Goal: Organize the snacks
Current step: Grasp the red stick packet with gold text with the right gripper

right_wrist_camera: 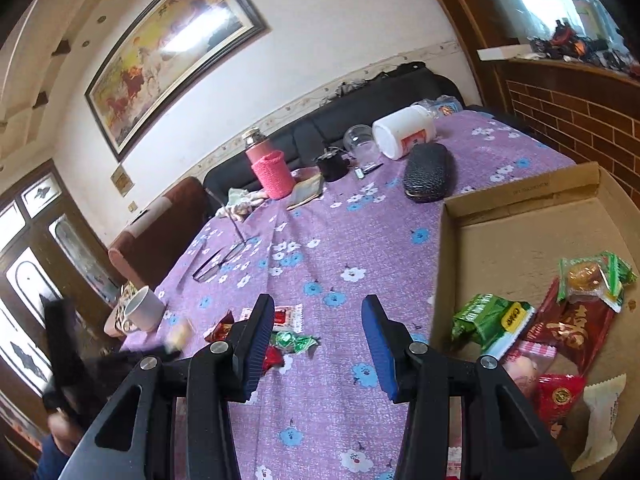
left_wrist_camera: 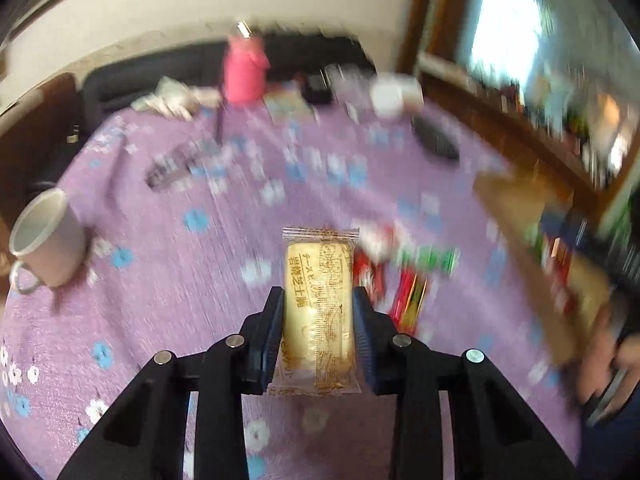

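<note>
Cardboard box [right_wrist_camera: 516, 240] sits just to the right of the right tongs [right_wrist_camera: 320, 344], open-topped and already holding several wrapped snacks: a red packet [right_wrist_camera: 576, 328], a green packet [right_wrist_camera: 486, 320], a green-wrapped cake [right_wrist_camera: 592, 276] and a white packet [right_wrist_camera: 602, 412] among them. By my judgement the sorting is about half done. A small cluster of loose sweets [right_wrist_camera: 288, 340] lies on the purple flowered tabletop [right_wrist_camera: 344, 240], beside the left finger of the right tongs and a little ahead of it, not yet boxed.

The left tongs [left_wrist_camera: 318, 320] grip a yellow biscuit packet [left_wrist_camera: 318, 304] lengthwise: both pads press on its long sides, and the packet sticks out forward past the tips, clear of the cloth. The remaining sweets lie just ahead and to the right of that grip, with the box further right, at the picture's edge.

The right tongs stand partly open and hold nothing; bare cloth shows between the fingers. What is left, I judge, is dropping this packet in the box, then the loose sweets.
</note>
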Motion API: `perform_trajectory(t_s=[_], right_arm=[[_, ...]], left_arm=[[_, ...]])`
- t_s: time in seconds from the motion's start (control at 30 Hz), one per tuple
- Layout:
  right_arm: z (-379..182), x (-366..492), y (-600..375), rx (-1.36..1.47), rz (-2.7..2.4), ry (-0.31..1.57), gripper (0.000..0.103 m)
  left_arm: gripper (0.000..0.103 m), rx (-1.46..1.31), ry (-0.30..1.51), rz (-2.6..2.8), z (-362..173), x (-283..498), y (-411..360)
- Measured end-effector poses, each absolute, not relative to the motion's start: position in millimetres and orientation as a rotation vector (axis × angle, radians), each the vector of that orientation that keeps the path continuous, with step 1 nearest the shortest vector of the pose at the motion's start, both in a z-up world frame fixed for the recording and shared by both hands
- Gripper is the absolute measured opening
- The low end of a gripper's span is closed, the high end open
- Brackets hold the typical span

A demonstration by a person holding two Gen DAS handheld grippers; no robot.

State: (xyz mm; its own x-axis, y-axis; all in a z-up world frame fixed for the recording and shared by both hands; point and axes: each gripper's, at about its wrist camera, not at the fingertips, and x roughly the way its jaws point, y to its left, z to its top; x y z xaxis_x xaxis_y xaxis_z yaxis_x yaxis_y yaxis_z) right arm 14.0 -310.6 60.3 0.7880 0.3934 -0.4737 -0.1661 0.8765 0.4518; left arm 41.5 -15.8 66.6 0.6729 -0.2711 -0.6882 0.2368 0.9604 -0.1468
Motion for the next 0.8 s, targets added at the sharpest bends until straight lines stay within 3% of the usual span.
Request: perform_trajectory(t_s=[0.13,0.47,0.7,0.8], right_arm=[[51.5,20.1,-293.5,0.409,0.366,0.663,0.049],[25.2,44.7,-222.7,0.549,0.368,0.956,0.049],[11.0,76.8,-182.5,0.421,0.189,1.083,0.049],[12.5,80.1,-166.4,0.254,0.129,1.057,0.049]], left_arm=[[0.032,-0.169,0.669,-0.287,83.1,47.6,-4.2],[0.032,-0.161,0.695,-0.272,65.1,53.0,7.4],[0.033,-0.186,0.660,-0.268,75.2,44.8,15.7],[0.033,-0.199,0.661,-0.284,76.3,43.6,17.0]])
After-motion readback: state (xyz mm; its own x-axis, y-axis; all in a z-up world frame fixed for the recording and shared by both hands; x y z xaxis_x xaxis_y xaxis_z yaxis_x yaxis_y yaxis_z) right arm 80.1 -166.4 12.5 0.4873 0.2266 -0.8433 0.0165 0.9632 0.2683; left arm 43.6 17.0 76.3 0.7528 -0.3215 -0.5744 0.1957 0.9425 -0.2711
